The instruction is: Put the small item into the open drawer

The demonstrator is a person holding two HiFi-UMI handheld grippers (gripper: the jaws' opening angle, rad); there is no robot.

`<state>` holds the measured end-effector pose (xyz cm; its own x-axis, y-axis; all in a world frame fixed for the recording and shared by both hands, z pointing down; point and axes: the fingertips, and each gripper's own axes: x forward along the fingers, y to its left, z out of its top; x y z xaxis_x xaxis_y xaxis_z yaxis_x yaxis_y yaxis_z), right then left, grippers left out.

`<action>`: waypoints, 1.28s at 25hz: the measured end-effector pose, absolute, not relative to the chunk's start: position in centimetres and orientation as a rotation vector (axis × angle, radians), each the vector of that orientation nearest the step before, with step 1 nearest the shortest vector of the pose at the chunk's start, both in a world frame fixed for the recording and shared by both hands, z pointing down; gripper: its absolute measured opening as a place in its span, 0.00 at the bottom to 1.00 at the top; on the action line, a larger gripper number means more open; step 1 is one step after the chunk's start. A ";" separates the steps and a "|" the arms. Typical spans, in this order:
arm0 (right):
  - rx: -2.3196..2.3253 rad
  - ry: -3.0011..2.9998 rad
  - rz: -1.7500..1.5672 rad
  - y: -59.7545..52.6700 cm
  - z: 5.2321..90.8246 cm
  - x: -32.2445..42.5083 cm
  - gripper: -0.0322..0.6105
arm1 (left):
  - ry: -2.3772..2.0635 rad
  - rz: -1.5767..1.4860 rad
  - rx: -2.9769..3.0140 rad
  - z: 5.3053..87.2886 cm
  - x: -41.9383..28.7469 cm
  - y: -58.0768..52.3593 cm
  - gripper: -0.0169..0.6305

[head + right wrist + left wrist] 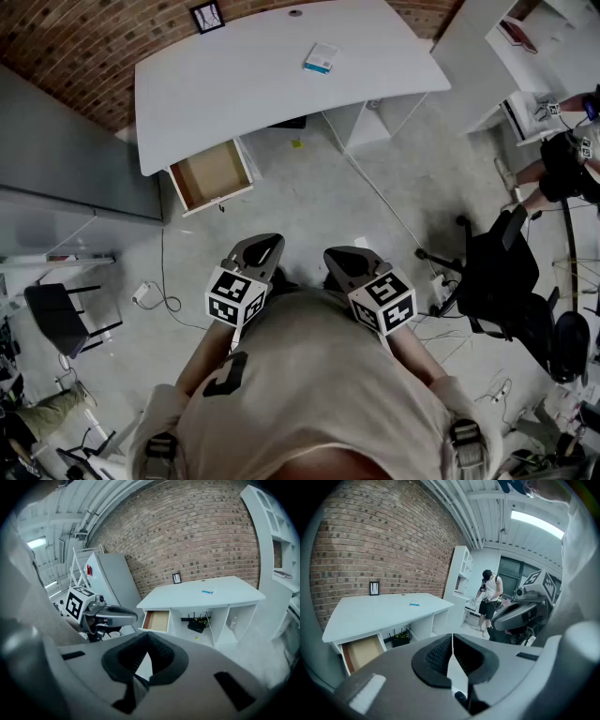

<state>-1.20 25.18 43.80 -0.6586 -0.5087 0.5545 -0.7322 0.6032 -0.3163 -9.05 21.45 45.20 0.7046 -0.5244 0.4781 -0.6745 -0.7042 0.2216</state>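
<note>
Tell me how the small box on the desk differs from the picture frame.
The small box is white and blue; the picture frame is black-edged. The small box lies flat mid-desk; the picture frame stands by the brick wall. Both rest on the white desk.

Head view looked steeply down; both gripper views faced the desk (281, 75) from well back, sharing its open drawer (211, 174).

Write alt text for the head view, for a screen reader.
Seen from above, a person holds the left gripper and right gripper shut and empty near their chest, facing a white desk. A small blue-and-white item lies on the desktop; the open drawer at the desk's left end looks empty.
</note>
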 end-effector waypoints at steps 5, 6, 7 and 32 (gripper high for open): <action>0.965 -2.459 0.860 26.0 44.5 -0.1 0.06 | -0.927 0.558 2.540 45.3 -7.8 22.6 0.04; 0.960 -2.459 0.867 26.1 44.6 0.2 0.06 | -0.937 0.558 2.535 45.3 -7.8 22.9 0.04; 0.954 -2.461 0.861 26.3 44.6 0.3 0.06 | -0.947 0.557 2.530 45.3 -7.8 23.2 0.04; 0.788 -2.832 1.050 27.7 40.8 9.3 0.06 | -0.988 0.649 2.603 43.5 2.0 22.9 0.04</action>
<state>9.30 27.67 40.82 -0.8725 -0.4511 0.1876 -0.4644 0.6464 -0.6054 2.03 22.92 43.52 0.6649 -0.5534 0.5017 -0.6799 -0.7265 0.0998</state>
